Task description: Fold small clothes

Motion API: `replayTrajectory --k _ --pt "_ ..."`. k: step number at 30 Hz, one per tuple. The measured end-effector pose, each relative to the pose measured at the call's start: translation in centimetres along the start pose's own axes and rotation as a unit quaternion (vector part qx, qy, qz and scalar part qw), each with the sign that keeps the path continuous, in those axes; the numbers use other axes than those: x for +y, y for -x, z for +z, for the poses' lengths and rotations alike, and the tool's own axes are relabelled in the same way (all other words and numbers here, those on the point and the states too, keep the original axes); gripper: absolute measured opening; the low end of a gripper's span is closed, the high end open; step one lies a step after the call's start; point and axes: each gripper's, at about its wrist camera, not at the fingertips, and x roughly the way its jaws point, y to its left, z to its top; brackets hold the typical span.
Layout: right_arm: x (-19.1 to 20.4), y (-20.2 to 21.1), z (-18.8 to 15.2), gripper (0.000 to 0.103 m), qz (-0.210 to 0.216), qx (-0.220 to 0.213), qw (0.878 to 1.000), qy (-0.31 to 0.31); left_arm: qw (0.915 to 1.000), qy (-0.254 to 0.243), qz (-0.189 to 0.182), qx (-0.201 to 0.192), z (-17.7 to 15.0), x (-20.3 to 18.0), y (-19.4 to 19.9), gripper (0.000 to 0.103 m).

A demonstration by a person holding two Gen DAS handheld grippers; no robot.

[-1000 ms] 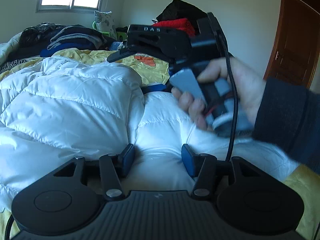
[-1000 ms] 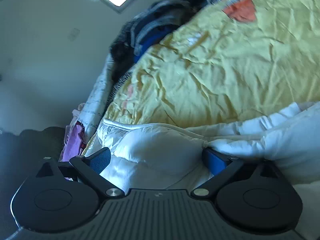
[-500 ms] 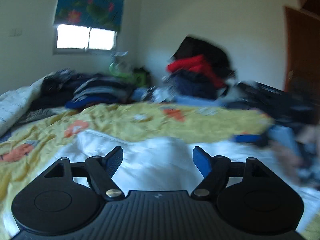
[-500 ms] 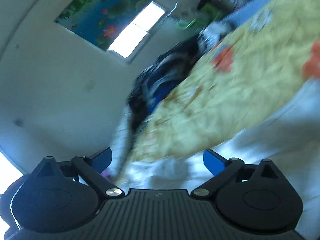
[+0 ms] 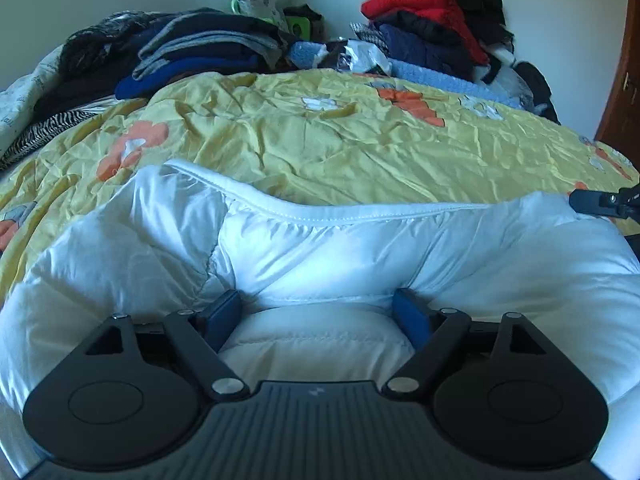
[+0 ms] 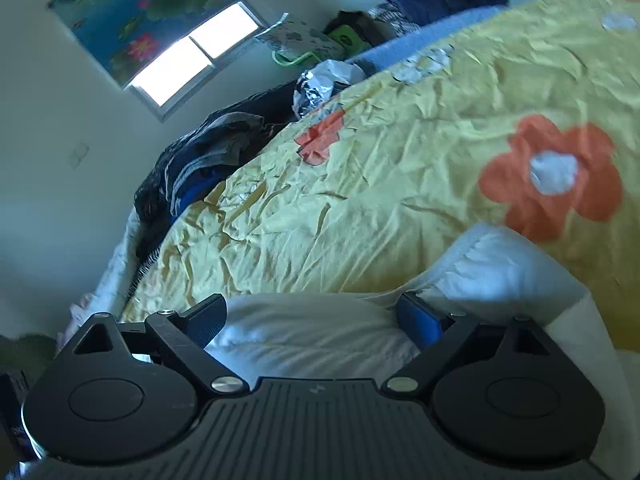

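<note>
Left wrist view, lower centre: my left gripper (image 5: 318,312) has its two blue-padded fingers (image 5: 222,312) spread wide; its jaws have just been opening. A puffy fold of the white down jacket (image 5: 320,240) sits between the pads, but I see neither pad pressing into it. The jacket fills the lower half of this frame, its piped hem running from left of centre to the right edge. At the right edge, against the jacket's far end, I see a dark part of my right gripper (image 5: 604,202).

Right wrist view, lower centre: the right gripper (image 6: 316,316) also stands with its fingers (image 6: 418,318) spread, though its jaws have just closed a little. White jacket fabric (image 6: 312,332) bulges between them; the right-hand pad lies against a raised fold, and I cannot tell whether the left-hand pad touches the cloth.

Beyond the jacket, in both views, lies the yellow bedspread (image 5: 340,140) with orange flowers (image 6: 552,172), crumpled, covering the middle of each frame. At the upper left of the left wrist view is a stack of dark folded clothes (image 5: 192,48); at the upper right, a pile topped by a red garment (image 5: 420,4). A window (image 6: 192,56) under a blue flowered blind (image 6: 140,0) occupies the upper left of the right wrist view. A brown door (image 5: 624,80) stands at the right edge of the left wrist view.
</note>
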Motion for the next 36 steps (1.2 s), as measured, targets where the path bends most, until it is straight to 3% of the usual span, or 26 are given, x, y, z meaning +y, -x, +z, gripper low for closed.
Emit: replayTrajectory --k 6,7,9,11,12,13,15,18,23,25,32,33,34,36 --pt "1.5 -0.3 -0.1 0.091 -0.033 -0.001 0.998 0.047 0.9997 -0.011 0.015 -0.017 0.4 -0.4 -0.3 0.085" --pt "2.0 0.1 -0.1 0.087 -0.046 -0.001 0.998 0.053 0.9995 -0.013 0.020 -0.021 0.6 -0.4 0.1 0.085" --pt "3.3 2.2 -0.3 0.083 -0.081 -0.013 0.995 0.061 0.9978 -0.020 0.051 -0.038 0.4 -0.8 1.8 0.083" --pt "4.5 5.8 -1.1 0.085 -0.060 -0.038 0.995 0.071 0.9954 -0.018 0.059 -0.073 -0.5 -1.0 5.0 0.084" --pt "5.2 7.9 -1.6 0.091 -0.042 -0.044 0.995 0.084 0.9951 -0.014 0.047 -0.085 -1.1 -1.0 6.7 0.085" --pt "5.8 9.9 -2.3 0.098 -0.029 -0.042 0.994 0.098 0.9950 -0.016 0.035 -0.092 -1.7 -1.1 8.1 0.086" --pt "6.6 12.6 -3.8 0.102 -0.022 -0.019 0.992 0.124 0.9938 -0.037 0.030 -0.100 -3.1 -1.3 10.1 0.086" --pt "7.0 15.1 -6.2 0.102 -0.039 0.006 0.986 0.161 0.9893 -0.082 0.071 -0.098 -4.7 -1.6 10.4 0.086" --pt "5.0 14.5 -10.3 0.100 -0.092 0.052 0.973 0.208 0.9923 -0.050 0.072 -0.087 -5.7 0.5 9.0 0.089" --pt "4.2 14.5 -11.5 0.100 -0.076 0.038 0.971 0.224 0.9937 -0.033 0.077 -0.074 -5.9 1.4 8.1 0.090" --pt "4.0 13.6 -10.9 0.100 -0.071 0.052 0.974 0.210 0.9931 -0.012 0.097 -0.064 -5.6 1.5 6.8 0.092" --pt "4.2 14.1 -10.5 0.099 -0.075 0.054 0.975 0.204 0.9924 -0.010 0.103 -0.067 -5.6 1.5 7.7 0.090" --pt "4.5 15.0 -10.1 0.091 -0.081 0.048 0.977 0.190 0.9917 -0.005 0.103 -0.077 -5.8 1.8 9.1 0.091" --pt "3.9 18.5 -9.3 0.092 -0.044 0.017 0.989 0.139 0.9886 0.024 0.091 -0.117 -6.9 3.1 12.6 0.091"
